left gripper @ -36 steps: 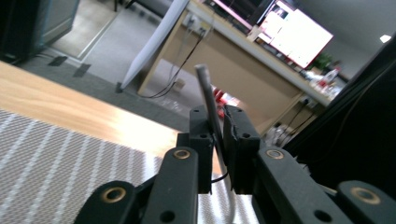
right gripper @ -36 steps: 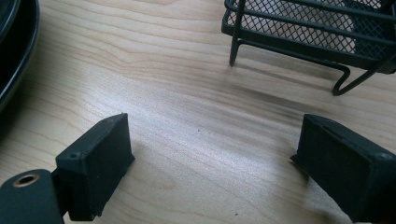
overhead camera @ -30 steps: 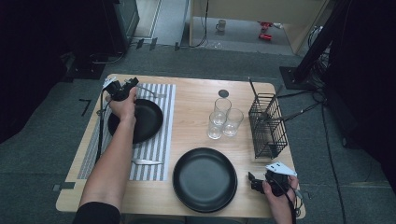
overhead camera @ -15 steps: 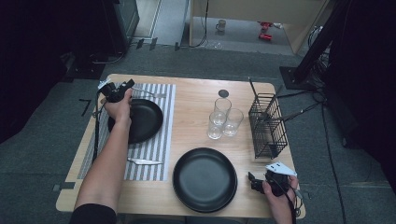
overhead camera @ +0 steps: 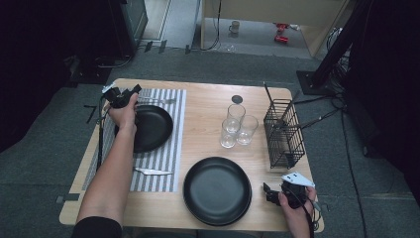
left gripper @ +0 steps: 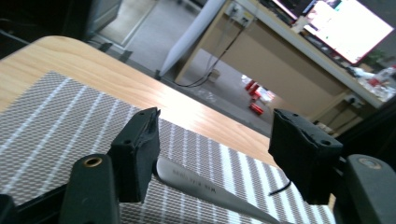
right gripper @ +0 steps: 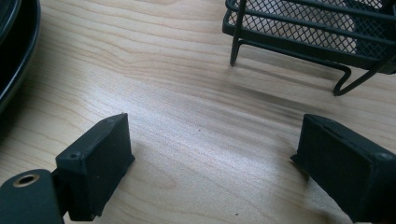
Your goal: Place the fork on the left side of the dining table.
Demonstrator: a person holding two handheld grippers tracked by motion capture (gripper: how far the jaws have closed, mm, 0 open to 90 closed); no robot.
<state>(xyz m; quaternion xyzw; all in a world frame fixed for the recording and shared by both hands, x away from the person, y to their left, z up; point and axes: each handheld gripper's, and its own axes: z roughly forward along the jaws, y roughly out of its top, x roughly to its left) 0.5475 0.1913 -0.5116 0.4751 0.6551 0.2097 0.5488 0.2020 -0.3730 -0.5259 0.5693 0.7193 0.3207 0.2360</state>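
Left gripper view | left gripper (left gripper: 215, 154) just opening, released; silver utensil handle (left gripper: 205, 186) engraved, lying on striped placemat (left gripper: 56, 126)

My table (overhead camera: 208, 124) evenly bright amid dark surroundings (monitor (left gripper: 343, 25) blown out), near jaws slightly soft.

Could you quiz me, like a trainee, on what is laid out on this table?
1. How many drinking glasses stand beside the wire basket?
2. True or false: the left gripper is clamped on the piece of cutlery on the striped placemat.
3. What lies nearest the right gripper: A the black plate, B the glasses, C the placemat?

Key: 1. Three. 2. False; its jaws have just been opening and stand apart around the handle. 3. A.
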